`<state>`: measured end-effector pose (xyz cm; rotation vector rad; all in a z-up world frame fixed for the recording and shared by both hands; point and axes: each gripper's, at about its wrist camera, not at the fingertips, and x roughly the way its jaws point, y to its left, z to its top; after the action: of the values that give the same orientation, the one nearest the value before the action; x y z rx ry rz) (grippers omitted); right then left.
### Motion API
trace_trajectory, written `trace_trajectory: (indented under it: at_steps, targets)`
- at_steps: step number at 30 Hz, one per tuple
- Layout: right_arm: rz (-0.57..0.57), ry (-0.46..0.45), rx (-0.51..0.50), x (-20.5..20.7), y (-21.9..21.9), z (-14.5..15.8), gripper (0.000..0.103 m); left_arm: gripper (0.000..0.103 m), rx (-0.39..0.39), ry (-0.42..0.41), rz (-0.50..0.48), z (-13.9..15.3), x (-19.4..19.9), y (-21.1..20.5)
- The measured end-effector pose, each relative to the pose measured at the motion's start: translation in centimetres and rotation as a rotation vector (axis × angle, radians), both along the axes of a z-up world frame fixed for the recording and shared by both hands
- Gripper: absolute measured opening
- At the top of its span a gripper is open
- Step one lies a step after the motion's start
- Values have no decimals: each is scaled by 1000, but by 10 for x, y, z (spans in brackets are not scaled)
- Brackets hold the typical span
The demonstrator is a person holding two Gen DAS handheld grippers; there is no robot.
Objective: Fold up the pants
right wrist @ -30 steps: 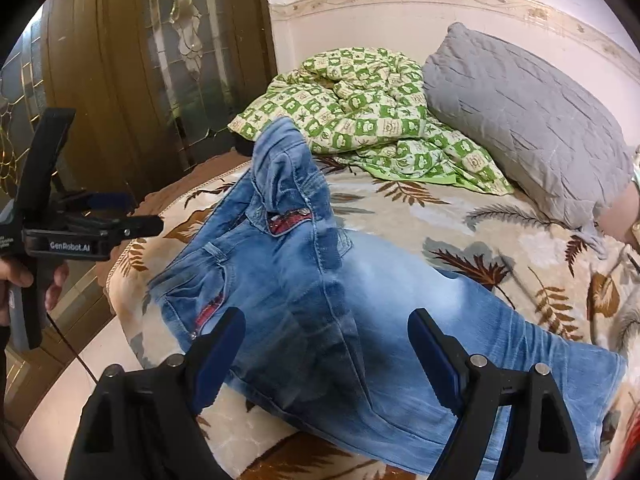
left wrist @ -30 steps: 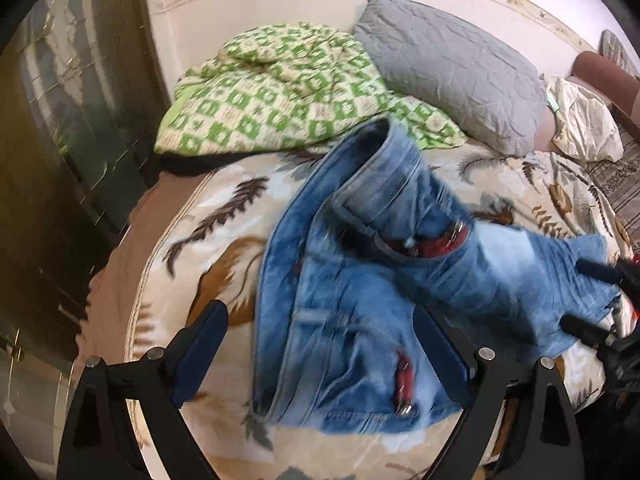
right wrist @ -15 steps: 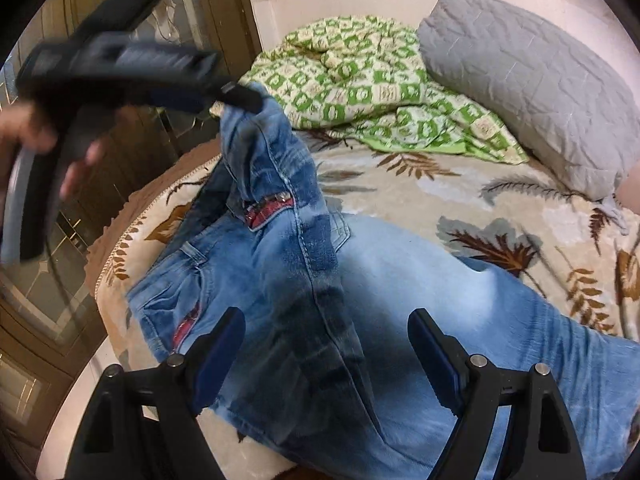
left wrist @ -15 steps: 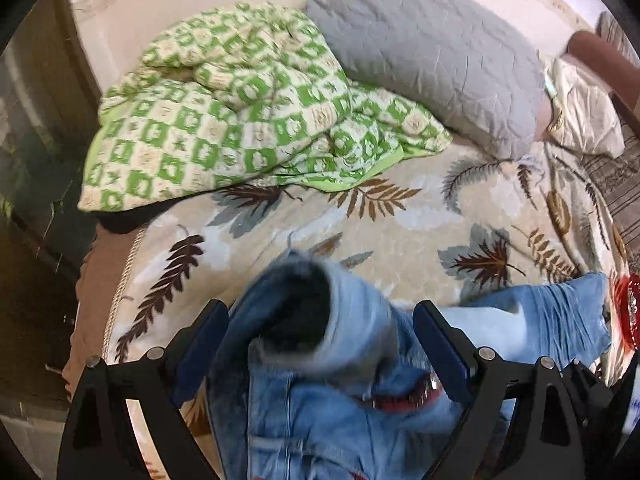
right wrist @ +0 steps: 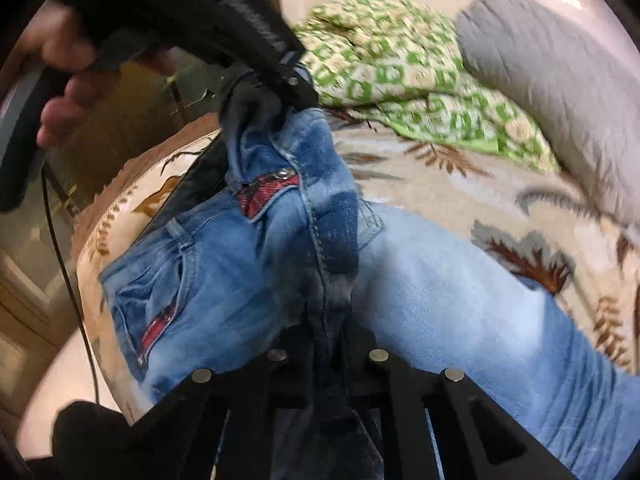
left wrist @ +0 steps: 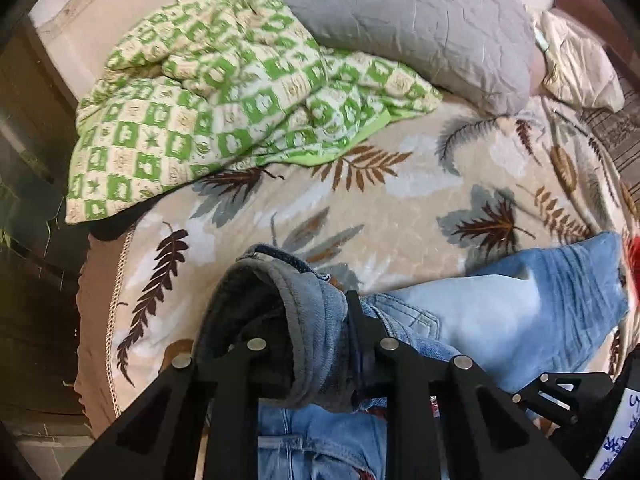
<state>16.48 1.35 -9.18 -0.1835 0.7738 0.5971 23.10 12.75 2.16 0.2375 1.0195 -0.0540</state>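
Observation:
Blue jeans (right wrist: 440, 280) with red-trimmed pockets lie across a leaf-print bed. My left gripper (left wrist: 316, 340) is shut on a bunched fold at the waistband (left wrist: 308, 300) and holds it raised; from the right wrist view it shows at the upper left (right wrist: 296, 92), pinching the same raised fold. My right gripper (right wrist: 324, 340) is shut on the jeans along the dark crotch seam (right wrist: 332, 264). A pale leg (left wrist: 540, 312) stretches off to the right. The jeans under both grippers are partly hidden.
A green checked blanket (left wrist: 224, 112) and a grey pillow (left wrist: 408, 20) lie at the head of the bed. A cream pillow (left wrist: 576, 68) sits far right. The bed's brown edge (left wrist: 96, 320) and a dark wooden door (right wrist: 132, 120) are on the left.
Both grippers went from open to shut on the jeans. The left one moved in over the raised waistband fold and clamped it; the right one closed on the crotch seam.

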Motion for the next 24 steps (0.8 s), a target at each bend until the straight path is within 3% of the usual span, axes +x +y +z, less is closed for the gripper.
trace_trajectory:
  at_steps: [5, 10, 16, 24]
  targets:
    - [11, -60, 0, -24, -3, 15, 8, 22, -115, -73, 14, 20, -54, 24]
    - [51, -93, 4, -60, -6, 16, 8, 22, -228, -120, 60, 6, -123, 52]
    - [98, -83, -10, -92, -3, -5, 8, 22, -321, -111, 126, -50, -180, 76]
    - [123, -32, -91, -92, 18, -47, 8, 22, -362, -18, 214, -124, -168, 99]
